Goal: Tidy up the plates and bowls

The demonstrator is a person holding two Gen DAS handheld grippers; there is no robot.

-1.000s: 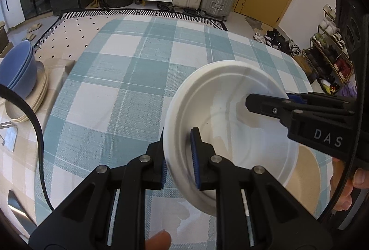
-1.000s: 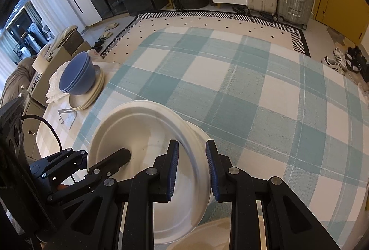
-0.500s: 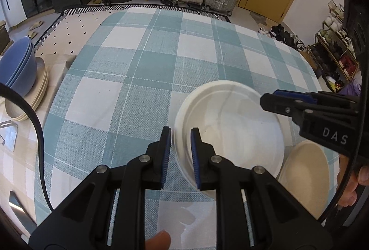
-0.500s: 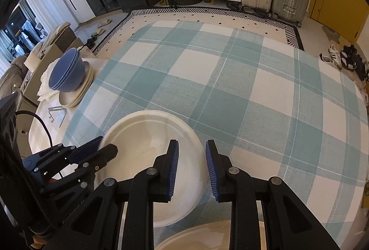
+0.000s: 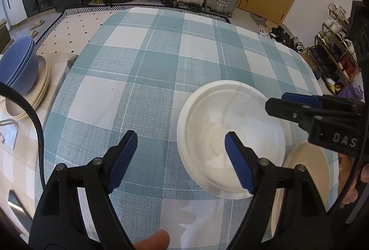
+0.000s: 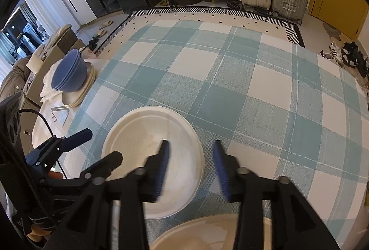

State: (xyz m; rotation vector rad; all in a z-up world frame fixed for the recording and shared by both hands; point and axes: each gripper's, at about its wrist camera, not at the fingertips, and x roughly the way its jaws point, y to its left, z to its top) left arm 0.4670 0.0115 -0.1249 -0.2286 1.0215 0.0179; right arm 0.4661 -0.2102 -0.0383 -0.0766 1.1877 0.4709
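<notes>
A round white plate (image 5: 230, 134) lay flat on the surface covered with a teal-and-white checked cloth (image 5: 147, 79), released by both tools. The left tool (image 5: 181, 148) had its jaws opening wide, the blue-padded fingers (image 5: 239, 164) straddling the plate's near-left rim without pressing on it; one finger stood over the cloth, the other over the plate's inner well. The right tool (image 6: 191, 167) was likewise opening, its blurred blue pads (image 6: 221, 171) standing either side of the plate's right edge, one above the plate (image 6: 152, 153) and one above the cloth, with nothing clenched between them. Just beside the white plate, towards the near edge of the surface, lay a round cream-coloured plate (image 6: 203, 233), its rim close to the white one; whether the two touched could not be told. Well apart, on a lower beige surface at the left, a stack of blue bowls (image 6: 69, 75) sat on a pile of cream plates (image 6: 85, 88). A fingertip (image 5: 152, 240) of the person showed at the bottom edge of the left wrist view.
</notes>
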